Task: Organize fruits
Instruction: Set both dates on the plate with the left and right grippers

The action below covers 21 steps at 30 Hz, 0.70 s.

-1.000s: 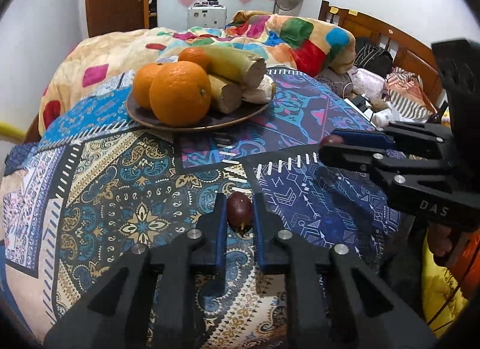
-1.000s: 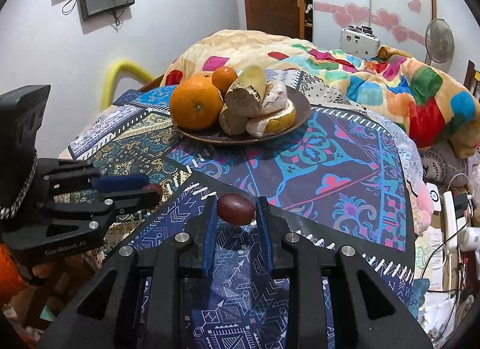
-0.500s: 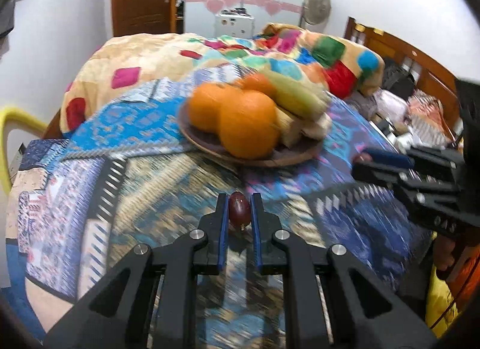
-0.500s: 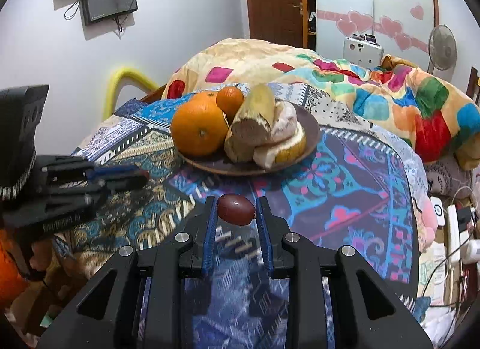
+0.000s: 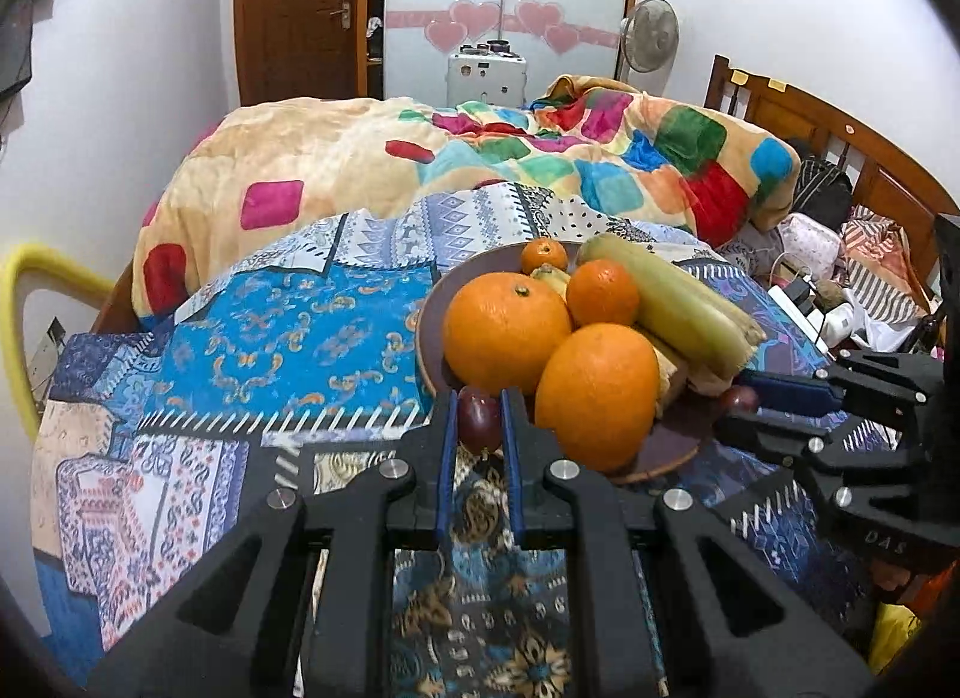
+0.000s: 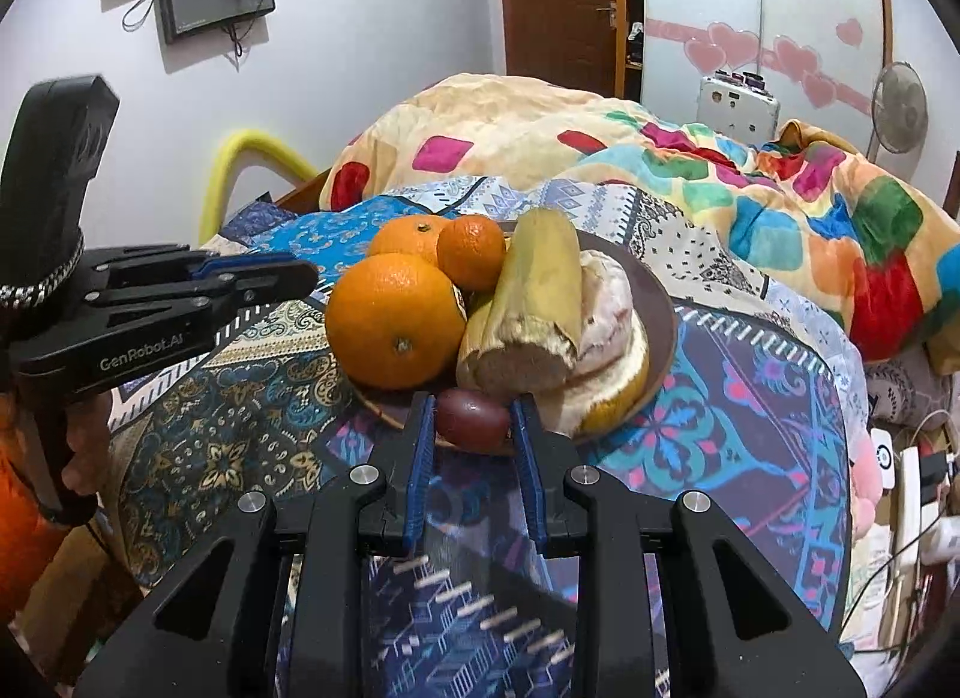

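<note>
My left gripper (image 5: 479,416) is shut on a small dark red fruit (image 5: 478,419), held at the near left rim of the brown plate (image 5: 429,314). My right gripper (image 6: 471,413) is shut on another dark red fruit (image 6: 471,415), held over the plate's near rim (image 6: 663,302). The plate holds oranges (image 5: 507,332), a green-yellow banana piece (image 5: 672,302) and pale cut fruit (image 6: 606,302). The right gripper with its fruit (image 5: 741,398) shows at the right of the left wrist view. The left gripper (image 6: 288,278) shows at the left of the right wrist view.
The plate stands on a table under a patterned blue cloth (image 5: 288,338). A bed with a colourful quilt (image 5: 480,152) lies behind it. A yellow chair back (image 5: 24,290) is at the left. Cables and clutter (image 6: 912,458) lie at the right.
Both grippers have carried their dark red fruits forward from the cloth's near part up to the plate's rim. The plate looms larger in both views.
</note>
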Each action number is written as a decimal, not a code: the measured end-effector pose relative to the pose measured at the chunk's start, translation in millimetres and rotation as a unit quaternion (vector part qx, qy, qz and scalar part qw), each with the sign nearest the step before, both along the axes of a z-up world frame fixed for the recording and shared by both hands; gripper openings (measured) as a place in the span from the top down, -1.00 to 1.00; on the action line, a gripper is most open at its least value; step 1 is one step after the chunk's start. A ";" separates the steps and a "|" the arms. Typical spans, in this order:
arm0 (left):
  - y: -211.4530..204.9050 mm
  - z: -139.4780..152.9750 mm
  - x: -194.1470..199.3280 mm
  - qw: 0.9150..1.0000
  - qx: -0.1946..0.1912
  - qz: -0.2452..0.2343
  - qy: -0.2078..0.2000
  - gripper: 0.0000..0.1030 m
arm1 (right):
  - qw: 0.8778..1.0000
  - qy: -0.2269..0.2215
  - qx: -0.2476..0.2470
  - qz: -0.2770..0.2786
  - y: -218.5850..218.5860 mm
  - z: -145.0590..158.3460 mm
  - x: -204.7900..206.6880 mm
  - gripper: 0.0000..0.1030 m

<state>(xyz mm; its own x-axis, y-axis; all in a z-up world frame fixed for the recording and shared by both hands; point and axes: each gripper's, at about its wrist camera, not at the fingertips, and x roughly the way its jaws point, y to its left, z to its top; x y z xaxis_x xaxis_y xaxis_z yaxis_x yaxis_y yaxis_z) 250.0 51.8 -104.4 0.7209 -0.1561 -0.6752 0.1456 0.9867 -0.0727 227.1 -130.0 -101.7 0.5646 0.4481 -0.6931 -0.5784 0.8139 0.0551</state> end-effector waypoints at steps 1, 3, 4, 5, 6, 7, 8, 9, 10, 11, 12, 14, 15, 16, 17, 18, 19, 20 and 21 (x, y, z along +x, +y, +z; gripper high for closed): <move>0.5 -0.9 3.3 1.000 -0.002 -0.001 0.001 0.74 | 1.000 0.000 -0.002 0.001 2.3 -0.2 1.0 0.54; 0.6 -3.4 9.2 1.000 -0.005 -0.002 0.005 0.74 | 1.000 0.000 -0.008 0.005 6.8 -1.8 1.9 0.54; 1.3 -4.8 11.9 1.000 -0.007 -0.003 0.007 0.74 | 1.000 -0.002 -0.012 0.006 8.5 -2.7 1.7 0.54; 1.6 -6.5 14.1 1.000 -0.009 -0.005 0.009 0.74 | 1.000 -0.003 -0.015 0.008 9.9 -3.9 2.0 0.54; 2.1 -8.7 16.9 1.000 -0.011 -0.006 0.014 0.73 | 1.000 -0.001 -0.018 0.009 10.9 -5.6 2.1 0.54; 2.4 -10.3 19.2 1.000 -0.014 -0.008 0.018 0.73 | 1.000 0.002 -0.020 0.010 11.7 -7.7 2.6 0.53; 2.5 -11.7 21.0 1.000 -0.018 -0.011 0.022 0.74 | 1.000 0.005 -0.022 0.010 12.3 -9.2 3.7 0.53; 2.1 -13.0 22.5 0.999 -0.020 -0.014 0.026 0.73 | 1.000 0.008 -0.024 0.010 12.8 -11.1 4.4 0.53; 1.5 -13.5 23.1 0.999 -0.020 -0.015 0.026 0.73 | 1.000 0.010 -0.025 0.009 13.1 -12.2 5.6 0.53; 0.8 -14.0 23.5 0.999 -0.019 -0.016 0.026 0.74 | 1.000 0.014 -0.026 0.009 13.1 -13.5 6.5 0.53; 0.2 -14.2 23.8 0.999 -0.018 -0.017 0.026 0.74 | 1.000 0.015 -0.024 0.009 12.3 -13.6 7.4 0.53; -0.3 -14.8 24.4 0.999 -0.018 -0.018 0.028 0.73 | 1.000 0.016 -0.023 0.007 12.1 -13.3 8.2 0.52; -0.6 -15.4 25.0 0.999 -0.018 -0.019 0.030 0.73 | 1.000 0.016 -0.023 0.007 12.4 -13.2 8.7 0.52; -0.5 -15.9 25.1 0.999 -0.019 -0.019 0.031 0.73 | 1.000 0.016 -0.023 0.007 12.5 -13.1 8.9 0.52; -0.1 -16.5 25.6 0.999 -0.020 -0.019 0.032 0.72 | 1.000 0.015 -0.023 0.006 12.6 -13.0 8.9 0.52; 0.4 -17.1 26.2 0.999 -0.021 -0.018 0.034 0.68 | 1.000 0.015 -0.024 0.005 12.7 -12.7 9.1 0.52; 1.0 -17.6 26.7 0.999 -0.022 -0.017 0.035 0.65 | 1.000 0.016 -0.024 0.005 12.7 -12.6 9.2 0.52; 1.9 -17.8 27.1 0.999 -0.024 -0.015 0.037 0.58 | 1.000 0.017 -0.024 0.006 12.9 -12.7 9.3 0.49; 2.8 -18.1 27.1 0.999 -0.025 -0.012 0.037 0.53 | 1.000 0.018 -0.024 0.005 12.7 -12.5 9.5 0.40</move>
